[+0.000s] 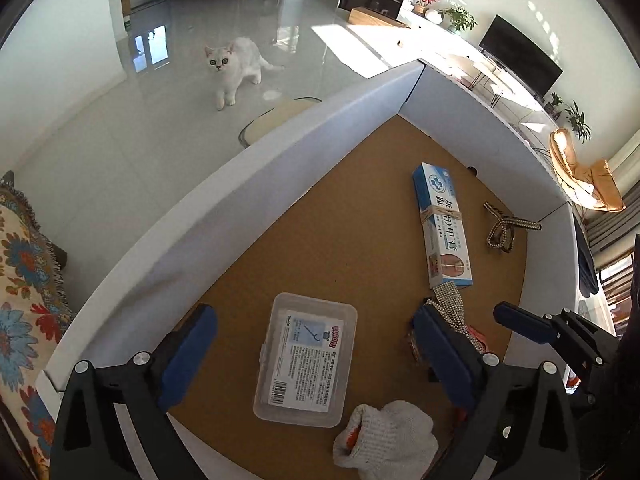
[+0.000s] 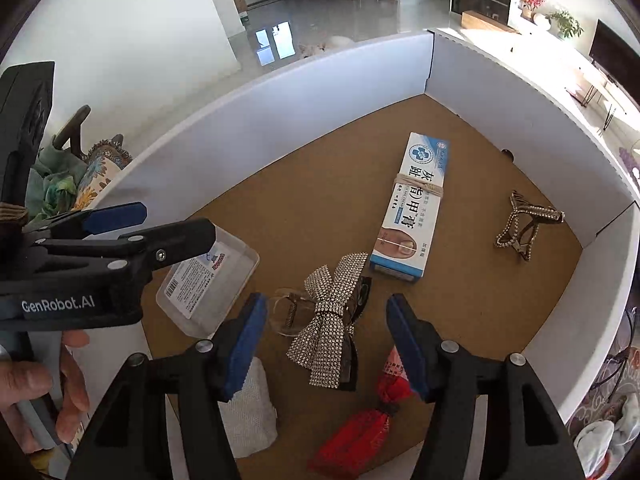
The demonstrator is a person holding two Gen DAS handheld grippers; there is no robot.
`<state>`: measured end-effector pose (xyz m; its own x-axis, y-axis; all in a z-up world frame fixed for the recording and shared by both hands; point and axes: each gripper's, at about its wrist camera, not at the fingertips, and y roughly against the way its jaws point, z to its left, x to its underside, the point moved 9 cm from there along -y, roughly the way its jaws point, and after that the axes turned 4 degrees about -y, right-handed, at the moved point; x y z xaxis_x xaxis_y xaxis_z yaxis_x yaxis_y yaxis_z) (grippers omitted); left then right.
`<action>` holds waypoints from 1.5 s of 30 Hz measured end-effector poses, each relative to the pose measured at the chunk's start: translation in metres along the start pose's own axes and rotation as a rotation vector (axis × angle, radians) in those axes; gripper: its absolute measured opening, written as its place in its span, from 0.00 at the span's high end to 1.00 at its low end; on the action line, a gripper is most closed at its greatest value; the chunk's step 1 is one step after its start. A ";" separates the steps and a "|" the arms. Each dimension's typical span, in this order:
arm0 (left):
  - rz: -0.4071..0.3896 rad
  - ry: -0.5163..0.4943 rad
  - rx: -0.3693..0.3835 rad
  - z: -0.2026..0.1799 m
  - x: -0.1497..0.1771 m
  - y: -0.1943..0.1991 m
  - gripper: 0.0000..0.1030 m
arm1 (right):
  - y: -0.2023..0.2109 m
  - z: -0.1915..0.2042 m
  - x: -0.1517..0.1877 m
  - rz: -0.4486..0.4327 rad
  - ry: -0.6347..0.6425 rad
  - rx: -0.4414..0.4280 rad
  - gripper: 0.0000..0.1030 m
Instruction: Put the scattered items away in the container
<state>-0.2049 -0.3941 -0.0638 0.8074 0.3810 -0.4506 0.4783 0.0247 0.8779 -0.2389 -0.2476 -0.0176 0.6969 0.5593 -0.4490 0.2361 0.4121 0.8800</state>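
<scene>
Both tongs over the tray (image 1: 280,152), pointing steeply down, nothing between the pads.

Left tongs (image 1: 316,356): wide. Clear box (image 1: 306,360) lying flat right under the gap, label up, untouched. White cloth (image 1: 386,436) at 5 o'clock of the box, close by.

Right tongs (image 2: 326,344): fairly wide, nothing gripped. Rhinestone bow (image 2: 332,316) below the gap, on top of a clear clip (image 2: 284,312); not touching either pad. Red packet (image 2: 360,428) at 6 o'clock of the bow, near the right pad. White cloth partly hidden behind the left pad.

Ointment box (image 2: 412,208) at 1 o'clock of the bow, flat on the cork floor, rubber band round its middle. Star clip (image 2: 528,224) at 3 o'clock of the ointment box, well apart, near the right wall.

All items inside the tray: white walls, brown cork bottom.

Left tongs also visible in the right view at 9 o'clock, hand (image 2: 40,392) on the handle at 8 o'clock.

White cat (image 1: 234,66) on the tiled floor past the far wall, at 11 o'clock in the left view, facing the camera. Patterned throw (image 1: 24,312) at 9 o'clock, outside the tray.
</scene>
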 end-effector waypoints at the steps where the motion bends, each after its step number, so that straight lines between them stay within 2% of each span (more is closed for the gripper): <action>1: -0.033 -0.002 -0.006 -0.004 0.000 0.011 0.03 | 0.012 -0.001 0.001 -0.037 0.009 0.010 0.39; 4: -0.154 -0.068 0.001 -0.038 0.004 0.056 0.03 | 0.064 -0.010 0.014 -0.190 0.023 0.042 0.39; 6: -0.222 -0.132 0.042 -0.078 0.015 0.088 0.03 | 0.101 -0.025 0.037 -0.284 0.008 0.059 0.39; 8: -0.270 -0.208 0.105 -0.126 0.036 0.116 0.03 | 0.133 -0.051 0.072 -0.360 -0.023 0.107 0.39; 10: -0.293 -0.297 0.180 -0.179 0.065 0.134 0.02 | 0.158 -0.085 0.120 -0.393 -0.082 0.179 0.39; 12: -0.272 -0.375 0.274 -0.232 0.103 0.137 0.01 | 0.170 -0.127 0.178 -0.375 -0.161 0.257 0.39; 15: -0.165 -0.474 0.394 -0.303 0.166 0.109 0.00 | 0.179 -0.192 0.270 -0.295 -0.297 0.383 0.39; 18: -0.073 -0.579 0.418 -0.353 0.221 0.063 0.00 | 0.188 -0.250 0.347 -0.219 -0.439 0.493 0.39; 21: -0.030 -0.652 0.368 -0.380 0.252 0.018 0.00 | 0.195 -0.290 0.395 -0.205 -0.585 0.516 0.37; 24: -0.002 -0.635 0.357 -0.383 0.266 -0.006 0.01 | 0.203 -0.303 0.405 -0.227 -0.615 0.538 0.35; 31: -0.072 -0.650 0.336 -0.381 0.263 -0.008 0.00 | 0.196 -0.305 0.395 -0.251 -0.618 0.532 0.34; 39: -0.073 -0.675 0.303 -0.384 0.264 -0.014 0.00 | 0.193 -0.304 0.393 -0.252 -0.621 0.527 0.33; 45: -0.070 -0.721 0.242 -0.390 0.268 -0.019 0.00 | 0.190 -0.305 0.394 -0.254 -0.619 0.519 0.31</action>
<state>-0.1324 0.0675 -0.1378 0.7582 -0.3140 -0.5714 0.5321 -0.2084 0.8206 -0.1260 0.2710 -0.0747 0.7903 -0.0629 -0.6095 0.6109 0.0051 0.7917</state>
